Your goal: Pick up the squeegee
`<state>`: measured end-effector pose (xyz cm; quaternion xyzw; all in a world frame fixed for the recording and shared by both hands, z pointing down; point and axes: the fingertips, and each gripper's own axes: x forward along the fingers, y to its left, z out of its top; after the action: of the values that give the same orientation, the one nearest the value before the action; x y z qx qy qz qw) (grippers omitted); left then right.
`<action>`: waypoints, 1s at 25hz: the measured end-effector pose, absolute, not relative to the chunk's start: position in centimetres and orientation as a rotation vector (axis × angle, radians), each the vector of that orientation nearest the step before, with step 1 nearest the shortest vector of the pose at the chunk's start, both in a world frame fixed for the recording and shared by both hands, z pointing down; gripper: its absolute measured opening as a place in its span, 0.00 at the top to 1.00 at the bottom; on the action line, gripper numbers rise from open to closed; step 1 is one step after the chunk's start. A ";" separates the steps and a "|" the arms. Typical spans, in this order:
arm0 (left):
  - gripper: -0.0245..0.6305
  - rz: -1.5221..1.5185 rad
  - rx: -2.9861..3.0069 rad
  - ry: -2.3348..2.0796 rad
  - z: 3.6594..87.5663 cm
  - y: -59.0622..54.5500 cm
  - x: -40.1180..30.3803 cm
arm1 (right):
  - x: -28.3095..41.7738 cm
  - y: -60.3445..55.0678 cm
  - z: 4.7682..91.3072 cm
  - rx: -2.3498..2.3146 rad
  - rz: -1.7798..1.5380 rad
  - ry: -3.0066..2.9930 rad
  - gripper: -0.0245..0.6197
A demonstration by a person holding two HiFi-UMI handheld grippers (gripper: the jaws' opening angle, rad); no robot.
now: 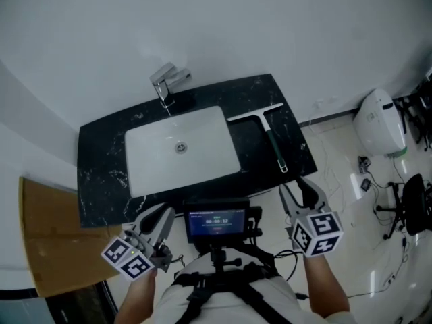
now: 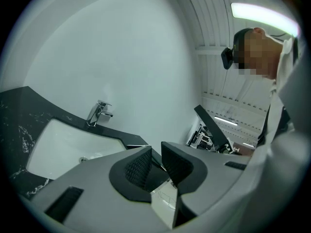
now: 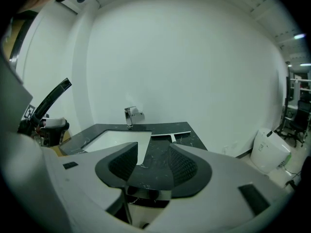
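The squeegee [image 1: 266, 130] lies flat on the black marble countertop [image 1: 101, 174], just right of the white sink [image 1: 181, 150]. Its pale blade is at the far end and its dark green handle points back toward me. The right gripper view shows the squeegee [image 3: 170, 134] ahead, at the counter's far right. My right gripper [image 1: 299, 196] hovers off the counter's near right corner, short of the handle, open and empty; its jaws [image 3: 153, 161] stand wide apart. My left gripper [image 1: 154, 223] hangs below the counter's front edge, left of centre, open by a narrow gap [image 2: 156, 159], holding nothing.
A chrome faucet [image 1: 165, 85] stands behind the sink against the white wall. On the floor to the right are a white appliance [image 1: 381, 121], cables and a black chair [image 1: 412, 201]. A brown board [image 1: 47, 241] lies at the left. A small screen [image 1: 216, 223] sits on my chest rig.
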<state>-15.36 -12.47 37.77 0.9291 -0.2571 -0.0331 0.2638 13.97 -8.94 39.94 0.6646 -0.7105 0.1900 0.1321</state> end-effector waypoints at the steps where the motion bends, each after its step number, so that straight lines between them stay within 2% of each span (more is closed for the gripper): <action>1: 0.88 -0.091 2.514 -0.689 37.7 -12.6 -15.5 | 13.9 -8.9 39.7 1.935 0.566 -2.062 0.65; 25: 0.88 -0.164 2.548 -0.703 35.8 -14.2 -15.1 | 16.2 -10.4 34.4 1.952 0.461 -2.095 0.65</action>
<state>-15.06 -14.23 35.76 0.9330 -0.2576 -0.0600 0.2441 16.21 -10.37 34.39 0.6681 -0.7171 0.1578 0.1203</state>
